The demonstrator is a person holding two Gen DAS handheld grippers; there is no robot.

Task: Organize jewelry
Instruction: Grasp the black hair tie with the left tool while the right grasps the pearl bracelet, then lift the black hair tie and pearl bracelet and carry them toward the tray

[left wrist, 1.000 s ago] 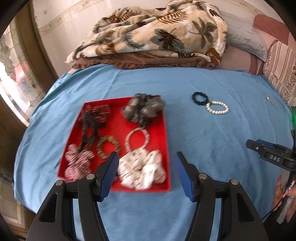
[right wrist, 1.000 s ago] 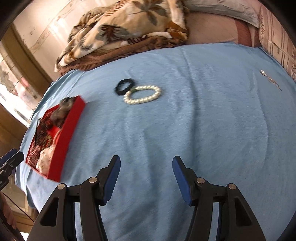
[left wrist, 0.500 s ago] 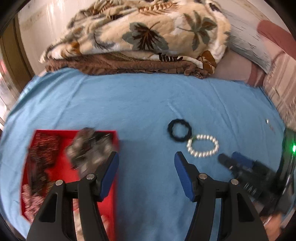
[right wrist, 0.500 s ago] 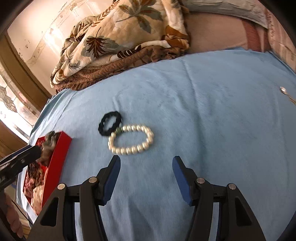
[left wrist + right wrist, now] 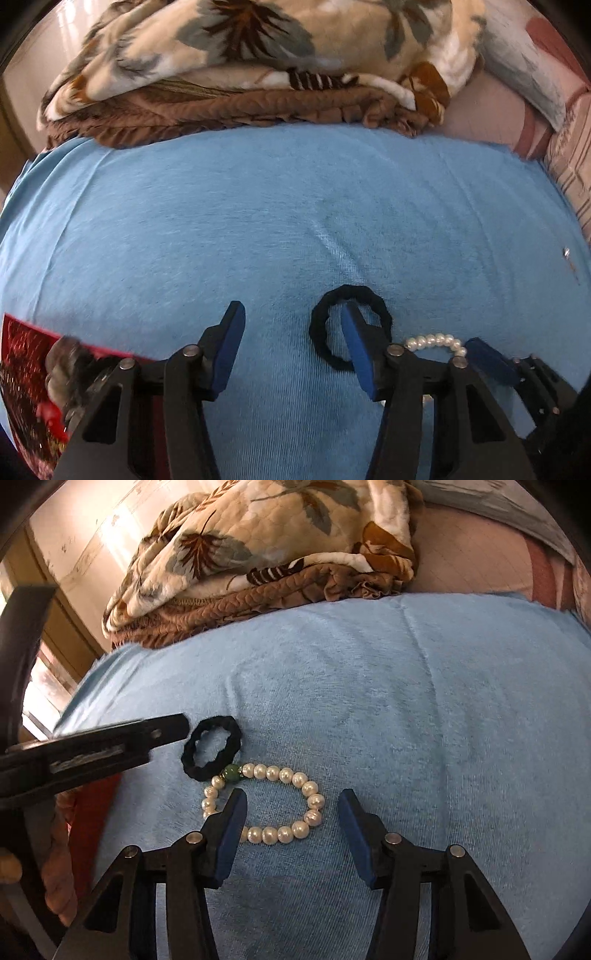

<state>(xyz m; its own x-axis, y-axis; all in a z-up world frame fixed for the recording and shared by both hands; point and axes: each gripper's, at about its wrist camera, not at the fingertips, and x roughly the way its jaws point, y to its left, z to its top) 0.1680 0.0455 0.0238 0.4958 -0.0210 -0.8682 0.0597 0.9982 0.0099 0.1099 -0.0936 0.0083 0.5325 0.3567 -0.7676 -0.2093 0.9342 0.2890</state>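
Observation:
A black hair tie lies on the blue sheet; my left gripper is open, its right finger over the tie's ring. A pearl bracelet with a green bead lies just right of it. In the right wrist view my right gripper is open, its jaws either side of the pearl bracelet. The black hair tie touches the bracelet's far left. The left gripper's finger reaches in from the left. The red tray holding scrunchies is at the lower left.
A folded leaf-print blanket and pillows lie along the far side of the bed. A small metal piece lies at the far right of the sheet. A hand shows at the left edge.
Both grippers have moved forward and down toward the hair tie and bracelet. The left gripper swung right, away from the tray. The right gripper now straddles the bracelet.

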